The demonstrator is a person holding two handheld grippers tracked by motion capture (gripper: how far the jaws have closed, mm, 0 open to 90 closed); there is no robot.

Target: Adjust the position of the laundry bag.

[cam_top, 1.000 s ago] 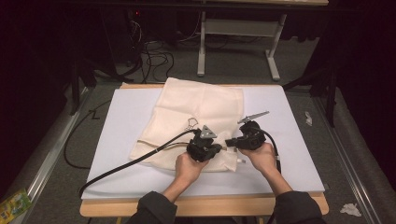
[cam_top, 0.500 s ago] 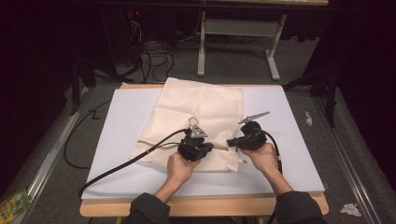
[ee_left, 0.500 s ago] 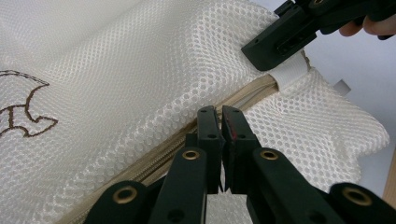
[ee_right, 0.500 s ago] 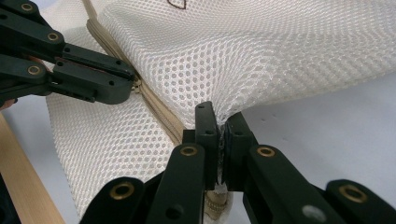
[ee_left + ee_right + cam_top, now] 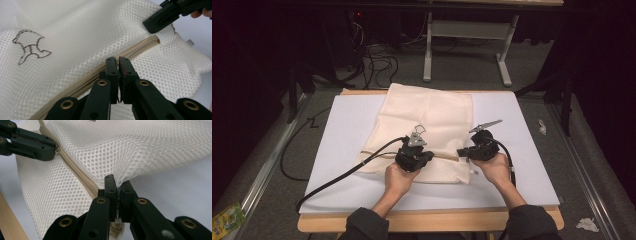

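A cream mesh bag (image 5: 432,115) lies flat on the white board (image 5: 522,125). A beige zipper (image 5: 444,156) runs across its near end. My left gripper (image 5: 428,156) is shut on the zipper line (image 5: 140,47), apparently on the zipper pull, which the jaws hide. A small dark outline logo (image 5: 30,48) is stitched on the mesh to its left. My right gripper (image 5: 460,152) is shut on the bag's right edge at the zipper's end, and the mesh (image 5: 137,147) lifts into a fold there. The two grippers face each other, a short stretch of zipper (image 5: 75,170) between them.
The left gripper's black cable (image 5: 342,175) trails off the board's near left corner. The wooden table edge (image 5: 432,220) runs along the front. On the floor are cables (image 5: 372,55), a white desk frame (image 5: 467,35), a wrapper (image 5: 227,217) and crumpled paper (image 5: 587,224).
My left gripper has slid leftward along the zipper, away from the right gripper. The right gripper has stayed in place on the bag's edge.
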